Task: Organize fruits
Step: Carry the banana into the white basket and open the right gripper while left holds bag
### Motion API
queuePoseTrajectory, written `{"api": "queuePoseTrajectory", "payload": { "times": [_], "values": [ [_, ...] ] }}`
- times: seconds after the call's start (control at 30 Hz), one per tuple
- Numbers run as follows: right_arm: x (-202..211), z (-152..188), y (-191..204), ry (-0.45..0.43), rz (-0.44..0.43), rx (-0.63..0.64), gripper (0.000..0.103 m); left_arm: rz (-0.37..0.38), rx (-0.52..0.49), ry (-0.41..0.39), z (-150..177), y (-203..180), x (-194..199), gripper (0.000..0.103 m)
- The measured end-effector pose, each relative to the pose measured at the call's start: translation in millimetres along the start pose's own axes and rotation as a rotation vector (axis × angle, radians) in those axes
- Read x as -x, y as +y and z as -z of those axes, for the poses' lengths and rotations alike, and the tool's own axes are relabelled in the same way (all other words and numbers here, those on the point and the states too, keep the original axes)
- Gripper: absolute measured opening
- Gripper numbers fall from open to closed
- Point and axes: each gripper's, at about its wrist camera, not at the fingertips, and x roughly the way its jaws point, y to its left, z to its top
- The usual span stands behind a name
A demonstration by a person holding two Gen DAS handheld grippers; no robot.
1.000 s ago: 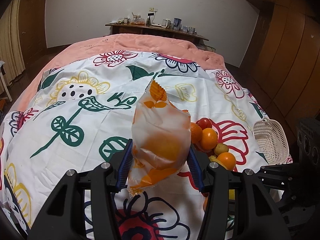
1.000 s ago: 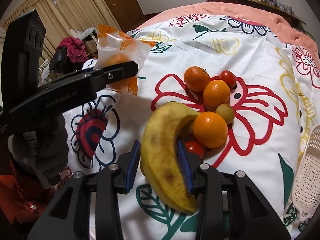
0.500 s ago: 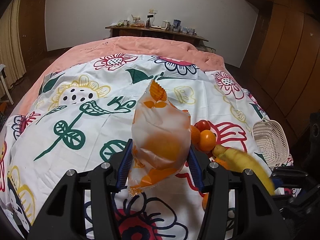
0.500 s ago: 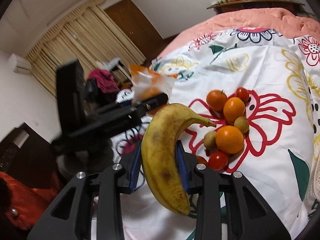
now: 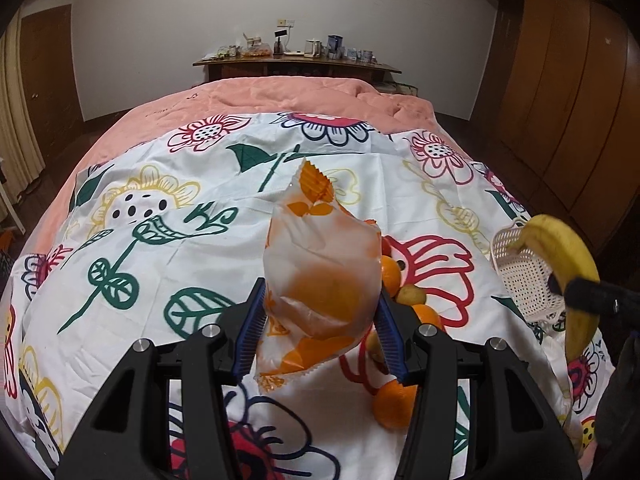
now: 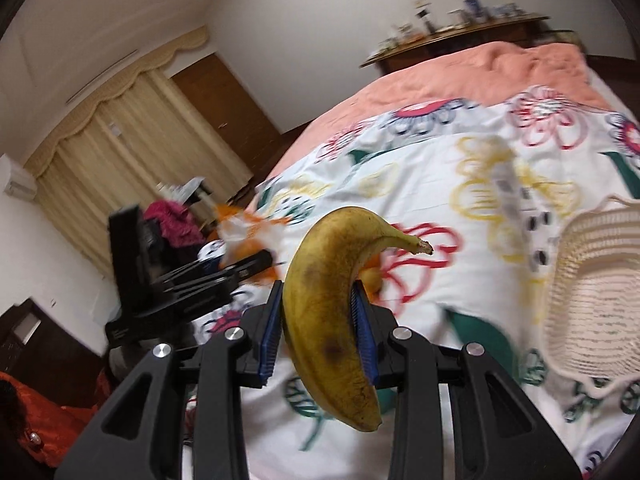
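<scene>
My left gripper (image 5: 320, 332) is shut on a white and orange plastic packet (image 5: 320, 280) with an orange inside, held above the flowered sheet (image 5: 160, 240). My right gripper (image 6: 318, 332) is shut on a spotted yellow banana (image 6: 324, 320), lifted off the bed; the banana also shows at the right of the left wrist view (image 5: 568, 264). A pile of oranges (image 5: 394, 404) and small fruits (image 5: 410, 294) lies on the sheet behind the packet. A white plastic basket (image 5: 524, 280) sits at the bed's right edge and is close to the banana in the right wrist view (image 6: 588, 300).
A pink blanket (image 5: 280, 96) covers the far end of the bed. A wooden shelf (image 5: 296, 62) with small items stands at the far wall. Wooden wardrobes (image 5: 560, 80) line the right side. Curtains (image 6: 132, 152) and a clothes pile (image 6: 172, 220) are left of the bed.
My right gripper has lifted the banana off the fruit pile and swung it right toward the basket. My left gripper holds the packet still.
</scene>
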Motion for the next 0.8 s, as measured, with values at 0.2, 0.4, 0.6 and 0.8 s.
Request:
{"api": "queuePoseTrajectory", "payload": {
  "times": [0.2,0.4,0.6,0.8],
  "values": [
    [29.0,0.3,-39.6,-0.056,0.135,-0.052,0.033,0.000,-0.040,0.005,-4.5,-16.8,-3.8,0.053],
    [47.6,0.4,-77.3,-0.097,0.300,-0.076,0.033,-0.010,-0.094,0.001,-8.3,-36.9,-6.3,0.053],
    [51.3,1.7,-110.1,-0.100,0.458,-0.080,0.033,-0.009,-0.133,0.002,-11.2,-54.7,-6.9,0.053],
    [37.8,5.0,-138.7,-0.060,0.603,-0.059,0.033,-0.005,-0.170,0.007,-12.8,-72.0,-8.5,0.053]
  ]
}}
